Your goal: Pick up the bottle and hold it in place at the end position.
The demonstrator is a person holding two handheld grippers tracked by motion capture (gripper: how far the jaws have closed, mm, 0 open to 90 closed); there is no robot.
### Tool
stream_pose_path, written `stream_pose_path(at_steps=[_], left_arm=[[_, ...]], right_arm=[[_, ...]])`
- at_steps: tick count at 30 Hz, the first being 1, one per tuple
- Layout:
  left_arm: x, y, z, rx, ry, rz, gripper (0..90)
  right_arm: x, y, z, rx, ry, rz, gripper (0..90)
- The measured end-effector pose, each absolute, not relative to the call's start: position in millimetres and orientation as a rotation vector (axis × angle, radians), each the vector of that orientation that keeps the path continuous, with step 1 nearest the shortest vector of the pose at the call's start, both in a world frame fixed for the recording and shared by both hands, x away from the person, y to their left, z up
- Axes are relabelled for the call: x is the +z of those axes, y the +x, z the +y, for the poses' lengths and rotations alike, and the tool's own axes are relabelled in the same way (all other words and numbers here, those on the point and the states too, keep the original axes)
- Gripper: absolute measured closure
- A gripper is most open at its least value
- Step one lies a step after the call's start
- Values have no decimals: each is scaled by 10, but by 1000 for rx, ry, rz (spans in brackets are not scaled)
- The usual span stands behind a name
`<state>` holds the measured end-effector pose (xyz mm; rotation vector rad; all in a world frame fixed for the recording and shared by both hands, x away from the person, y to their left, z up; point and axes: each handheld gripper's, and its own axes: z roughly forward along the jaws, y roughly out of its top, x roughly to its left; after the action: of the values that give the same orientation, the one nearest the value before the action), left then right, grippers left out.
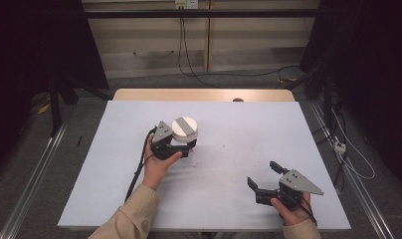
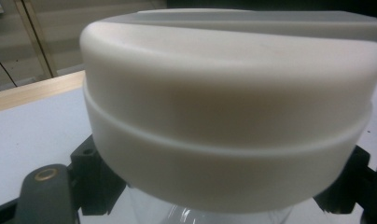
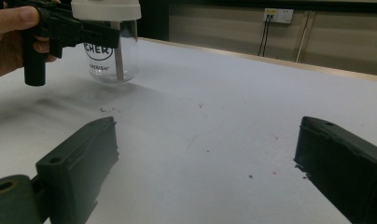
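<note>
The left gripper (image 1: 181, 148) clamps the glass jar (image 3: 113, 58) just under its white lid (image 1: 184, 128). The jar looks rigid, slick and breakable. The right gripper (image 1: 265, 176), at the table's (image 1: 114, 179) five o'clock, has its jaws wide and empty.

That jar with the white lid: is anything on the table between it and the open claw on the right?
Nothing visible. The jar is gripped by the left claw, and only bare white table lies between it and the open right claw.
</note>
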<state>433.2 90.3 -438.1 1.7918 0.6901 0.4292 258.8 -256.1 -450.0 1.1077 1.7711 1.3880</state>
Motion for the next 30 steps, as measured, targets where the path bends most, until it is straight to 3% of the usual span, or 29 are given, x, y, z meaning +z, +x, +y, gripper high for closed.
stream_pose_path(at_steps=[30], left_arm=[[-4423, 4467, 726, 410, 1800, 687, 185]], right_arm=[[-4509, 2595, -2552, 1383, 1106, 1780, 52]])
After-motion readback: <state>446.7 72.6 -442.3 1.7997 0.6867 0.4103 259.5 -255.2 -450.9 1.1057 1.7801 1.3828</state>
